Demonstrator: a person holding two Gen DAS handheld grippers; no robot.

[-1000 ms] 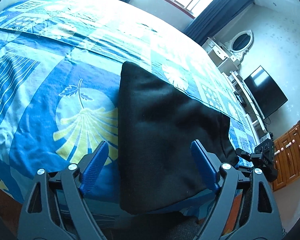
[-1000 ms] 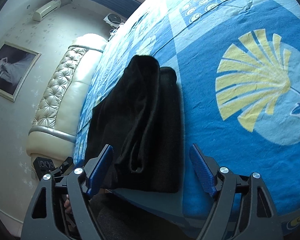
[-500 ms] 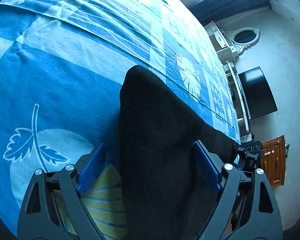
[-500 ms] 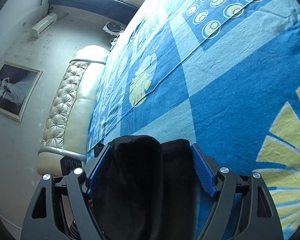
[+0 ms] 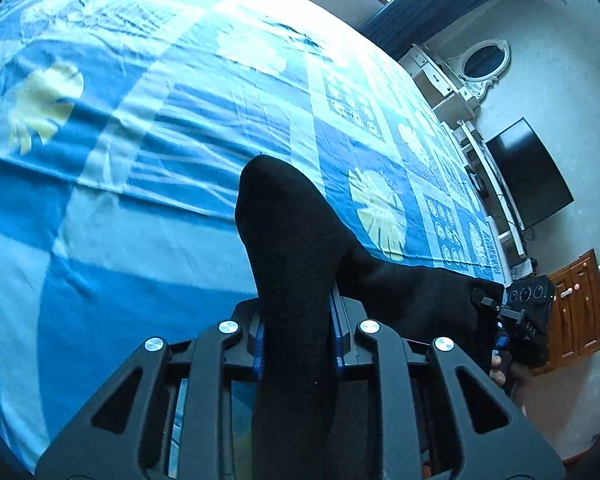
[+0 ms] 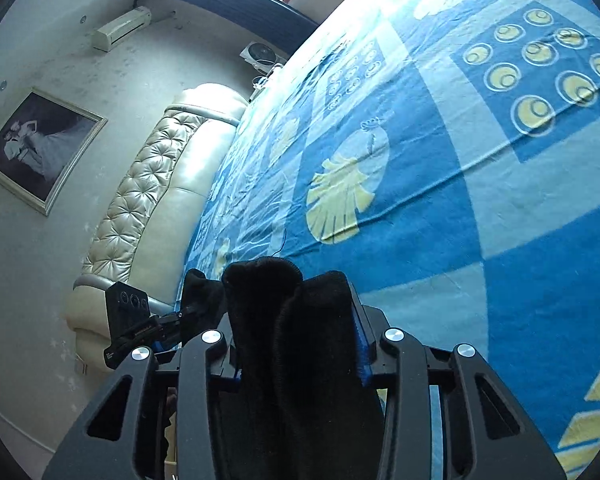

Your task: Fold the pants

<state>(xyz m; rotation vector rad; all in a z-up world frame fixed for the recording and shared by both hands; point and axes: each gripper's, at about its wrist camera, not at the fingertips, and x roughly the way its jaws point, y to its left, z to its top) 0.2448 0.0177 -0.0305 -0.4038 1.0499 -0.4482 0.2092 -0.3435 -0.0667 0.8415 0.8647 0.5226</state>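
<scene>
The black pants (image 5: 288,232) are folded into a thick strip on the blue patterned bed cover (image 5: 140,220). My left gripper (image 5: 298,320) is closing its jaws, and the blue pads pinch one end of the cloth, which bunches and rises between them. In the right wrist view my right gripper (image 6: 296,320) is closing too, its pads pressed on the other end of the black pants (image 6: 268,292), which stands up in two thick folds. The strip stretches between the two grippers. Each view shows the other tool's black body at its edge.
The bed cover (image 6: 460,200) spreads wide ahead of both grippers. A padded cream headboard (image 6: 148,208) and a framed picture (image 6: 40,148) lie to the left. A television (image 5: 532,176), a white dresser with a mirror (image 5: 484,60) and a wooden cabinet (image 5: 576,312) stand beyond the bed's foot.
Both grippers slid forward over the ends of the pants and drew their wide jaws in onto the cloth. The cloth now bunches up between the pads instead of lying flat.
</scene>
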